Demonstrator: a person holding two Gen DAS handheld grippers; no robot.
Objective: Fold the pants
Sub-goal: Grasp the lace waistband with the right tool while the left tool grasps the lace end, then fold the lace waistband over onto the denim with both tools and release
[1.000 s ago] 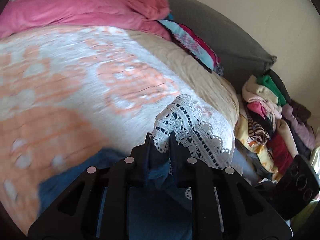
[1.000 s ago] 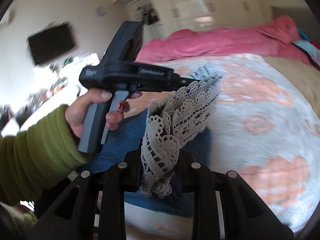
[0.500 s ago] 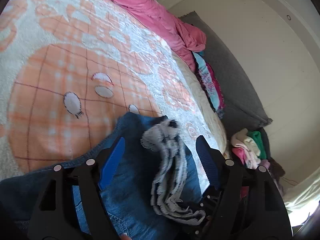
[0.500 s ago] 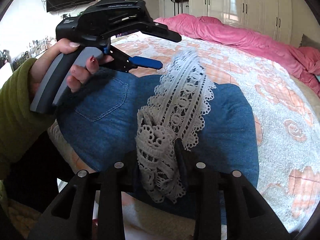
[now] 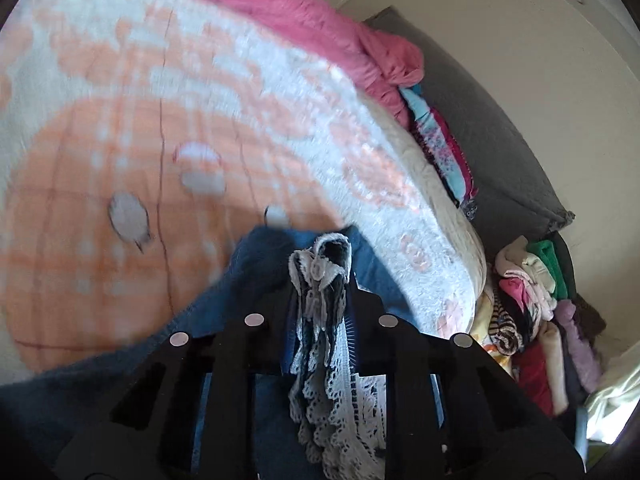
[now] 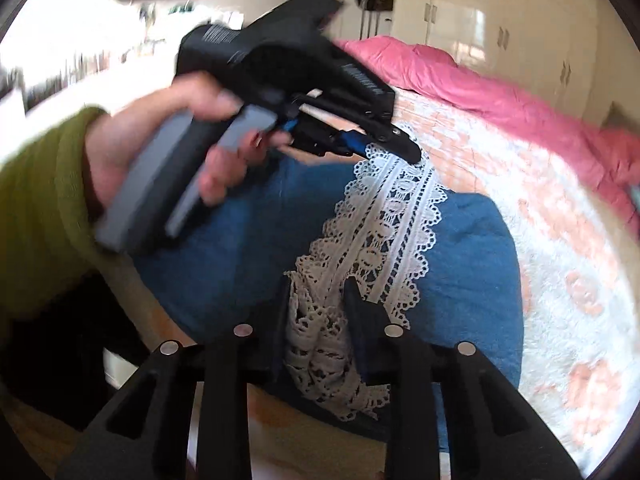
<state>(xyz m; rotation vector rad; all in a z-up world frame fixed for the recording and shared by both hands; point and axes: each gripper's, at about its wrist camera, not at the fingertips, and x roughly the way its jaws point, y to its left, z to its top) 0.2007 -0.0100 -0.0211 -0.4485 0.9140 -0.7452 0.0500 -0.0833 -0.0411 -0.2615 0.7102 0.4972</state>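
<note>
Right gripper pinches the lace trim of the pants

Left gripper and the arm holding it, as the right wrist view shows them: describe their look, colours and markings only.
The left gripper has a black angular body, a grey pistol grip and trigger, blue finger pads, and small white print on its casing, too blurred to read. The hand has dark red nail polish; the sleeve is olive green ribbed knit.
</note>
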